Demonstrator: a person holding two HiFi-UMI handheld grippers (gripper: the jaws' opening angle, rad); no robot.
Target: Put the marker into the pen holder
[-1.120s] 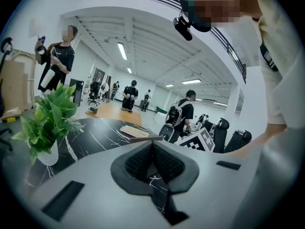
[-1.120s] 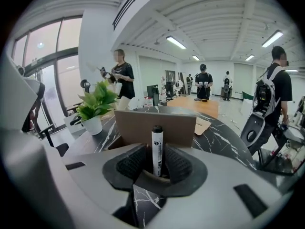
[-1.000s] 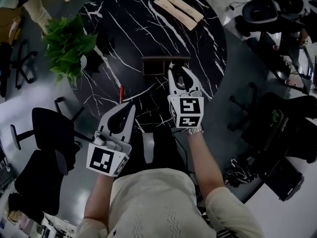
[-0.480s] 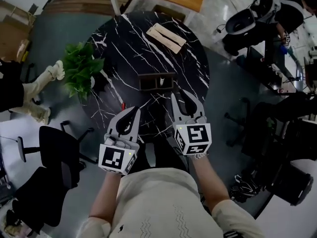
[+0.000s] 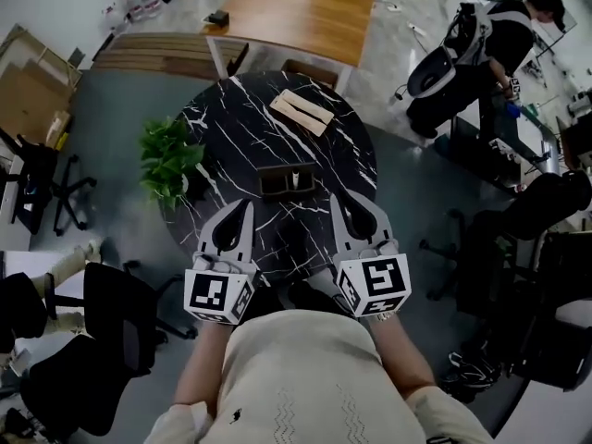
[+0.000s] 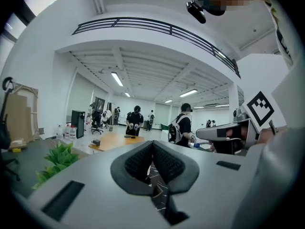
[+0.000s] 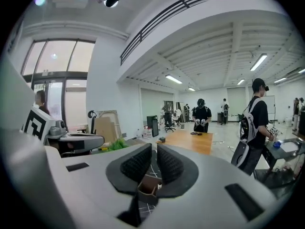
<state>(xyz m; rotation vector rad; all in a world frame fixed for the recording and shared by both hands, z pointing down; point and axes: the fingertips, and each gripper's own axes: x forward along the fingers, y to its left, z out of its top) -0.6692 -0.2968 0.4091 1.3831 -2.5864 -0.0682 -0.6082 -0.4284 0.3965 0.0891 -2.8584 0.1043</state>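
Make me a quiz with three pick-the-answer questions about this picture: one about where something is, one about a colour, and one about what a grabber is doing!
1. Where is the pen holder?
A) on the round table
B) on the floor
C) on a chair

2. What colour is the table's top?
A) plain white
B) black with white veins
C) red

3. How do the jaws of the left gripper stand?
A) wide apart
B) clamped on a ball
C) shut together with nothing between

Answers:
1 A: the head view shows it standing near the middle of the tabletop.
2 B: the top is dark with thin white lines running across it.
3 C: the left gripper view shows the two pads meeting with no gap and nothing in them.
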